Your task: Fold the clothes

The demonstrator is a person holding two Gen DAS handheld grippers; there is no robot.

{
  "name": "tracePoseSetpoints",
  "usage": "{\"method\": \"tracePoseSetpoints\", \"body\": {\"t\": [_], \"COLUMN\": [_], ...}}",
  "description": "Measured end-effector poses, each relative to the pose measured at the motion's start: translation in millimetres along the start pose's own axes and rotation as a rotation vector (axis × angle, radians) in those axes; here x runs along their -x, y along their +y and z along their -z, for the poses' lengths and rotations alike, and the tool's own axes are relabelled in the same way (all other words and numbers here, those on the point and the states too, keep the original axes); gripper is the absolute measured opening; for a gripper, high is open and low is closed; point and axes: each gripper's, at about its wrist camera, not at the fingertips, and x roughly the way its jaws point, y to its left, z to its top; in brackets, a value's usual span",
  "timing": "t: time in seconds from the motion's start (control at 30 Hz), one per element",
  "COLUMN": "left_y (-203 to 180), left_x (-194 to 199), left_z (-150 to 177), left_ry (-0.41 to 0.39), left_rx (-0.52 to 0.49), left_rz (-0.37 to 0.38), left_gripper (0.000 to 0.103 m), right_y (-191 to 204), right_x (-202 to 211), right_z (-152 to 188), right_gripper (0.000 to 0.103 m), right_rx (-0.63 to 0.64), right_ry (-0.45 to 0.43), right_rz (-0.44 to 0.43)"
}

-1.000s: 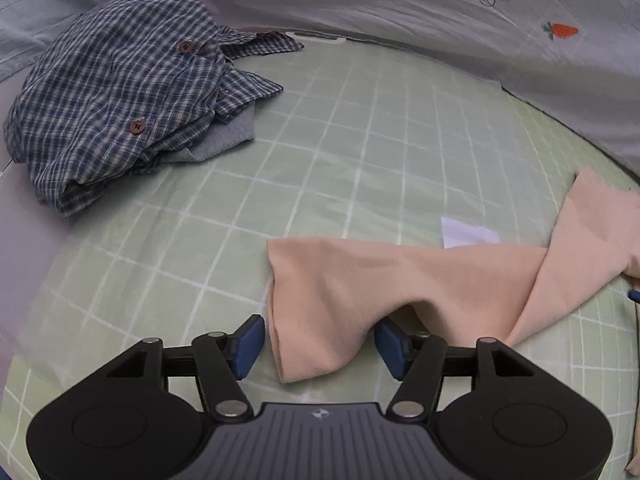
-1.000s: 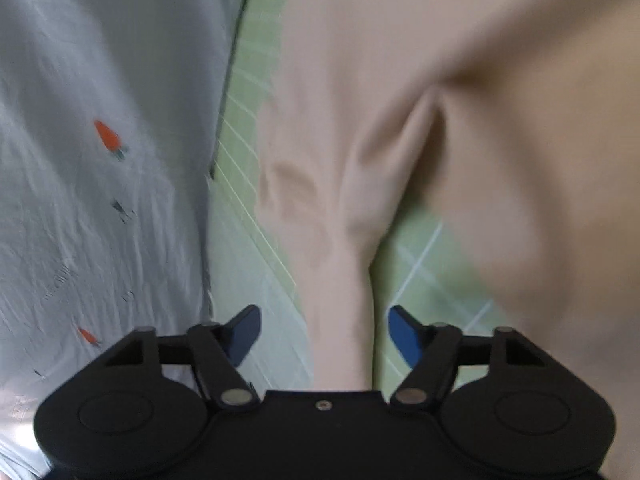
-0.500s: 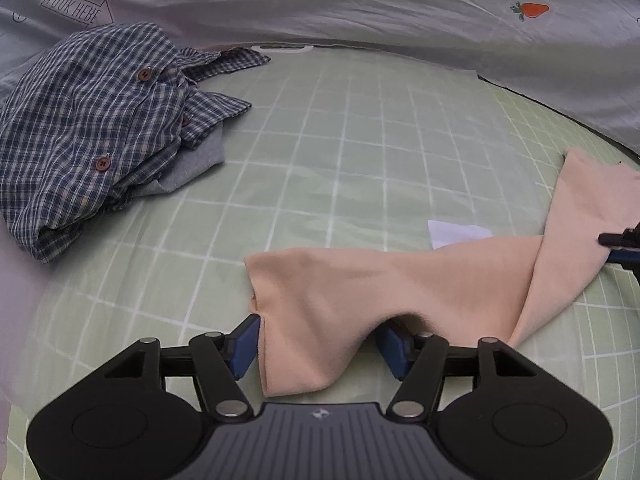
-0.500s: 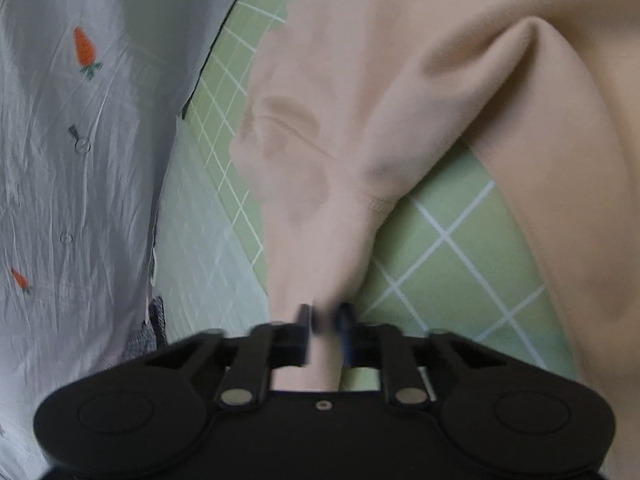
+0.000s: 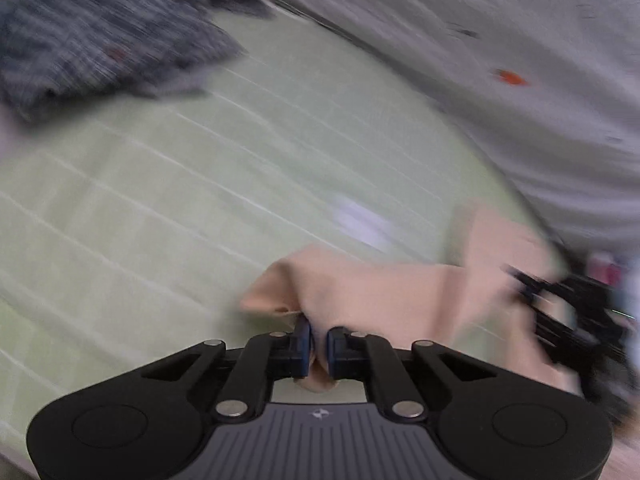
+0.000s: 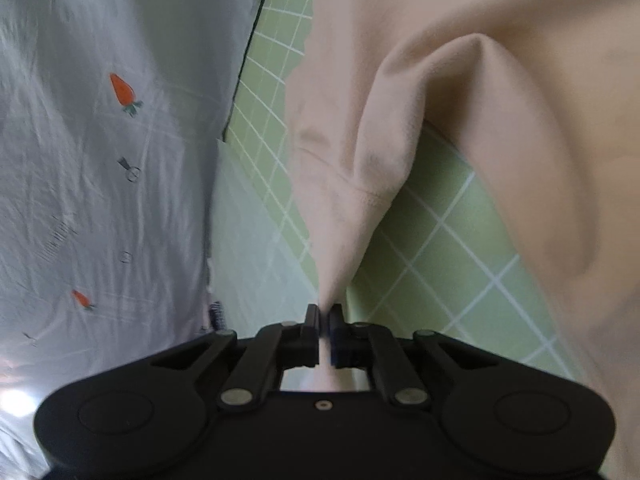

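Motion blur smears the left wrist view: green gridded mat (image 5: pixel 168 184), plaid shirt (image 5: pixel 92 36) far left, left gripper (image 5: pixel 319 338) clamped on the peach garment (image 5: pixel 384 292). Through the right wrist camera, carrot-print sheet (image 6: pixel 100 152) borders the mat (image 6: pixel 432 256), and the right gripper (image 6: pixel 324 320) pinches the garment's hem, cloth rising in a draped fold.

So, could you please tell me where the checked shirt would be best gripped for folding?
The checked shirt lies crumpled at the far left of the green mat. Best guess: grip the edge nearest the mat's middle, coming in low from that side. The blur hides its collar and seams.
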Motion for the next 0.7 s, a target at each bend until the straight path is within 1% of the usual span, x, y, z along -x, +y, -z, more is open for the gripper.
{"method": "tracePoseSetpoints", "body": {"t": [0.03, 0.07, 0.1, 0.13, 0.17, 0.23, 0.27, 0.3, 0.33, 0.37, 0.43, 0.47, 0.53, 0.6, 0.67, 0.7], "left_y": [2, 4, 9, 18, 29, 54, 68, 83, 95, 99, 96, 90, 78, 63, 53, 51], "left_x": [7, 13, 18, 18, 15, 5, -2, -10, -17, -22, -26, -27, -26, -28, -30, -30], "left_z": [1, 2, 1, -1, -4, -11, -13, -14, -15, -18, -27, -32, -39, -43, -42, -40], "left_ry": [0.002, -0.014, -0.038, -0.074, -0.116, -0.214, -0.262, -0.308, -0.346, -0.366, -0.369, -0.349, -0.313, -0.263, -0.235, -0.237], "left_rx": [0.025, 0.061, 0.104, 0.166, 0.244, 0.411, 0.521, 0.642, 0.73, 0.744, 0.685, 0.617, 0.48, 0.339, 0.241, 0.222], "left_rz": [0.101, 0.207, 0.294, 0.34, 0.346, 0.275, 0.231, 0.189, 0.152, 0.117, 0.027, -0.007, -0.063, -0.129, -0.187, -0.201], "left_gripper": [0.01, 0.01, 0.012, 0.013, 0.013, 0.013, 0.014, 0.019, 0.022, 0.023, 0.026, 0.028, 0.037, 0.044, 0.05, 0.054], "right_y": [2, 7, 11, 16, 21, 28, 30, 30, 30, 30, 31, 31, 30, 28, 27, 28], "right_x": [4, 1, -1, -3, -9, -22, -31, -36, -42, -48, -53, -53, -54, -56, -59, -60], "right_z": [0, -3, -5, -8, -11, -17, -21, -24, -26, -28, -29, -28, -27, -28, -28, -29], "right_gripper": [0.005, 0.005, 0.005, 0.005, 0.005, 0.005, 0.006, 0.006, 0.008, 0.009, 0.011, 0.011, 0.011, 0.011, 0.011, 0.011], "right_rx": [-0.013, -0.019, -0.026, -0.033, -0.027, -0.023, -0.029, -0.031, -0.036, -0.041, -0.035, -0.022, -0.017, -0.044, -0.054, -0.057], "right_ry": [0.005, 0.009, 0.012, 0.016, 0.013, 0.006, 0.001, -0.005, -0.013, -0.017, -0.029, -0.032, -0.029, -0.024, -0.024, -0.024], "right_rz": [-0.011, -0.027, -0.044, -0.06, -0.073, -0.094, -0.101, -0.106, -0.1, -0.091, -0.082, -0.079, -0.074, -0.081, -0.079, -0.077]}}
